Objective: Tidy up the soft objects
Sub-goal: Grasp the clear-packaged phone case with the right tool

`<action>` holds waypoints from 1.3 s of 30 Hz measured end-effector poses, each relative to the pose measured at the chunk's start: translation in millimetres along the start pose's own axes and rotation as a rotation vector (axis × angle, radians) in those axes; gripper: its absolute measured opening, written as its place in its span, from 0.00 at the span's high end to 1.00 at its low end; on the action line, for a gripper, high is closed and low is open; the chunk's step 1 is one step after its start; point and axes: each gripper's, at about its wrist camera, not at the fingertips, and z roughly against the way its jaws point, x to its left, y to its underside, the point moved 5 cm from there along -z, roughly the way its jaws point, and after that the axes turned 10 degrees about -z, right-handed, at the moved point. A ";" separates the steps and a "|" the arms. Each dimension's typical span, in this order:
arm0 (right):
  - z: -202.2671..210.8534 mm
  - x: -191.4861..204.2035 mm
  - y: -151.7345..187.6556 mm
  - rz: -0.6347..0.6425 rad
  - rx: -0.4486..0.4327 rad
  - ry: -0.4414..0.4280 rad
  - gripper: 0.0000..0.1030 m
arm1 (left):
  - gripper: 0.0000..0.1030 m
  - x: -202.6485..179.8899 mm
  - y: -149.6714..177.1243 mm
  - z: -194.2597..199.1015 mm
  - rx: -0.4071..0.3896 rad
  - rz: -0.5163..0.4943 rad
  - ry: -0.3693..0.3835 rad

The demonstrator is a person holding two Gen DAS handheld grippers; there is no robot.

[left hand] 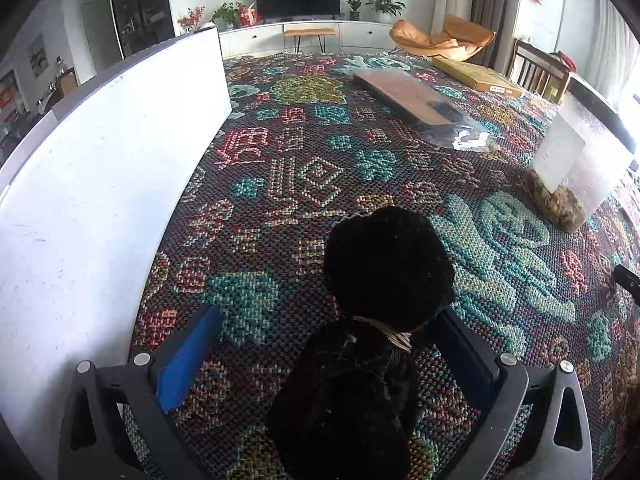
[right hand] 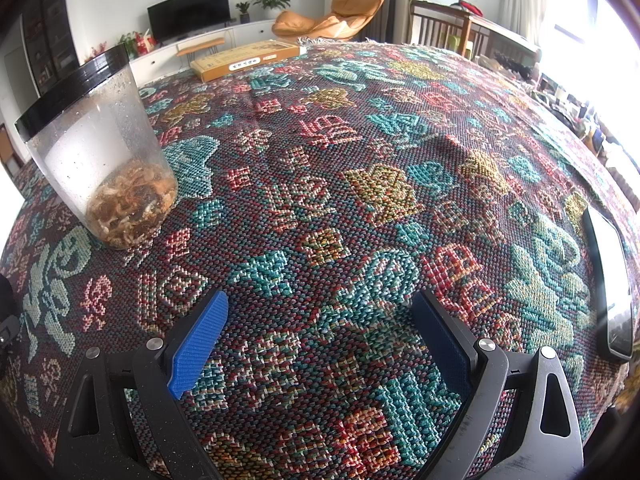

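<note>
A black plush toy (left hand: pixel 372 300) with a straw-coloured cord round its neck lies on the patterned woven cloth (left hand: pixel 280 184). In the left wrist view it rests between the blue pads of my left gripper (left hand: pixel 326 330), nearer the right pad. The jaws stand wide apart and do not squeeze it. My right gripper (right hand: pixel 320 316) is open and empty, low over the cloth (right hand: pixel 360 184). No soft object shows in the right wrist view.
A white board (left hand: pixel 104 184) stands at the left. A clear jar with a black lid (left hand: pixel 576 168) (right hand: pixel 100 152) holds dried bits. A plastic-wrapped flat pack (left hand: pixel 416 104), a yellow box (left hand: pixel 476 74) (right hand: pixel 244 58) and a phone (right hand: pixel 612 280) lie on the cloth.
</note>
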 end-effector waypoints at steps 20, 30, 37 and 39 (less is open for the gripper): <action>-0.2 0.1 0.1 0.000 0.000 0.000 0.08 | 0.00 0.0 0.2 -0.1 -0.003 0.000 -0.003; -0.3 0.2 0.1 0.000 0.000 0.000 0.08 | 0.00 -0.3 0.0 0.2 -0.003 0.000 -0.003; 34.2 -11.2 -4.5 -0.108 -0.073 -0.156 0.10 | 0.00 0.1 0.6 0.2 -0.002 0.003 0.000; 67.9 0.2 -17.6 -0.083 -0.166 -0.207 0.09 | 0.00 0.4 0.4 0.0 -0.002 0.002 -0.001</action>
